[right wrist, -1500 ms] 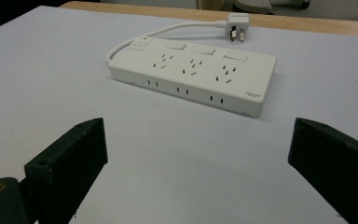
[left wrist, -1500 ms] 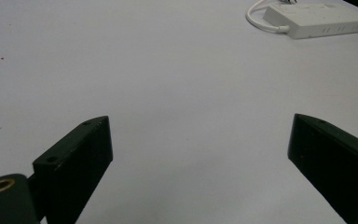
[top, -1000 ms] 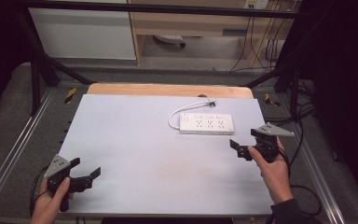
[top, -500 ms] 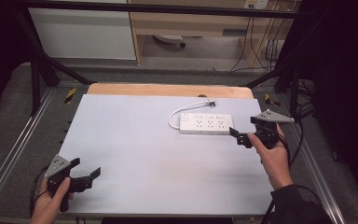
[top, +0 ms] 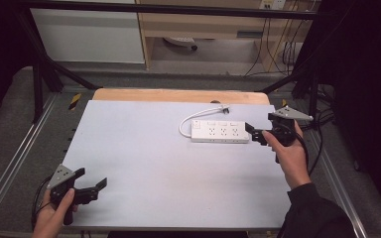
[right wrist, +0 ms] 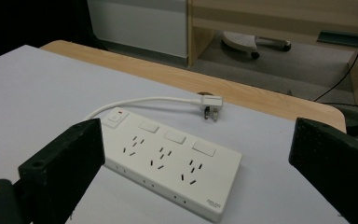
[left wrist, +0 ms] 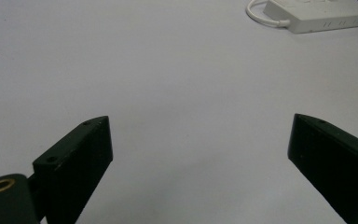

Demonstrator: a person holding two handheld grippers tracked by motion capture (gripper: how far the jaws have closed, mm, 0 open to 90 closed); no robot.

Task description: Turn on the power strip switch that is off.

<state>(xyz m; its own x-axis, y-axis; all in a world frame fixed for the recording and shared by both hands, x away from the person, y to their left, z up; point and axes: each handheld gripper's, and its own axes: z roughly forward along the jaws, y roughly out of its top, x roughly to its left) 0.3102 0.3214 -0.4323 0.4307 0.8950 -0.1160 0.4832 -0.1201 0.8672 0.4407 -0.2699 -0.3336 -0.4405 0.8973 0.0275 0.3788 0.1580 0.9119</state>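
At the near left corner of the white table [top: 144, 163], the left gripper [top: 92, 186] sits low in the person's left hand [top: 54, 215], its jaws spread wide apart with nothing between them. In the left gripper view those two black jaws frame only bare tabletop, and the power strip [left wrist: 319, 16] lies well apart from them at the far right.

Toward the right half of the table lies the white power strip [top: 221, 131], flat on the surface, its long side running left to right. It has a round switch at its left end and three sets of sockets, each with its own rocker button. Its white cable [top: 193, 115] loops out from the left end and curves back along the far side to a plug [right wrist: 210, 103] resting on the table near the wooden edge [top: 178, 95].

Just beside the strip's right end, the right gripper [top: 256, 135] is held in the right hand [top: 290, 153], its jaws wide apart and empty. In the right gripper view the strip [right wrist: 168, 165] lies between and just beyond the two jaws, not touched by either.
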